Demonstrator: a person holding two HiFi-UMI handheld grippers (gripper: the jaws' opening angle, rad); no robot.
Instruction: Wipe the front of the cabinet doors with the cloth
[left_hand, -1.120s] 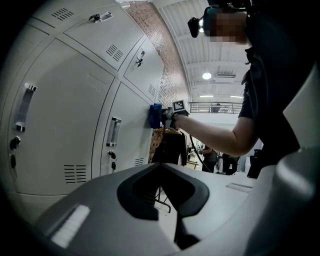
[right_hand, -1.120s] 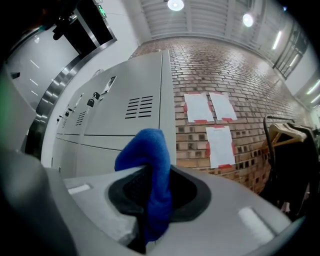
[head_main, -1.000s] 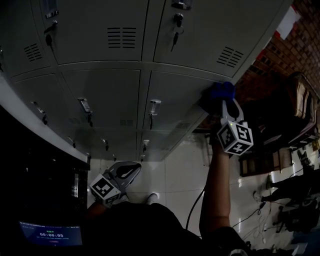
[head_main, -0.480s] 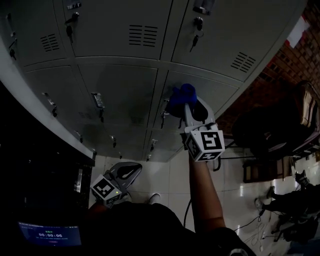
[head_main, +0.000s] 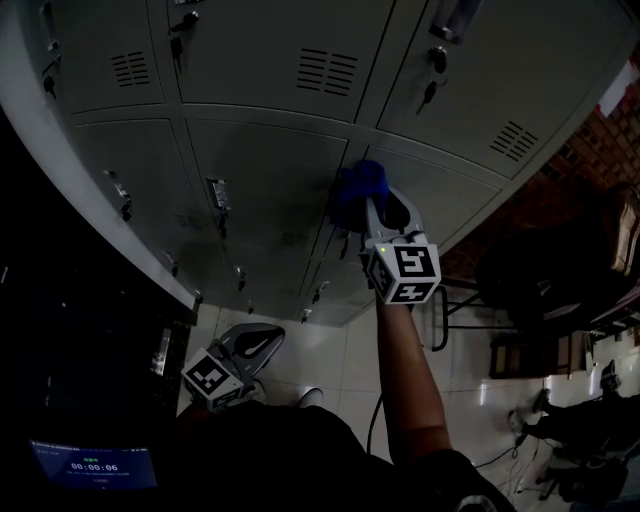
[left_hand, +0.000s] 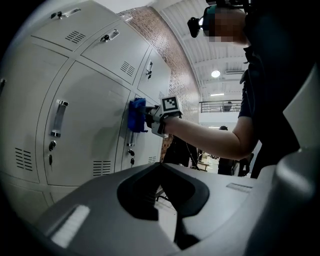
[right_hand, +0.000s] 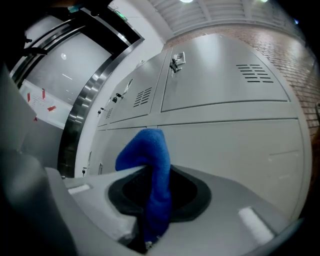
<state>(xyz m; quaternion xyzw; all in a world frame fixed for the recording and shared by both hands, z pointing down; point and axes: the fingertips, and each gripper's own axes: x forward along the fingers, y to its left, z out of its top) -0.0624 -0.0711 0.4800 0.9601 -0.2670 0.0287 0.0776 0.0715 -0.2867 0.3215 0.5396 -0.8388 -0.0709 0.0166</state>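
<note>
Nearest, at 7 o'clock in the head view, the left gripper (head_main: 255, 345) hung low by the person's body, its jaws closed together on nothing. Farther out, just right of centre, the right gripper (head_main: 378, 208) sat at the end of an outstretched arm, its jaws clamped on a blue cloth (head_main: 358, 188) bunched at their 12 o'clock. The cloth pressed against a grey cabinet door (head_main: 270, 170) in the middle row, near its seam with the next door. A brick wall (head_main: 585, 175) stood beyond at 3 o'clock.
</note>
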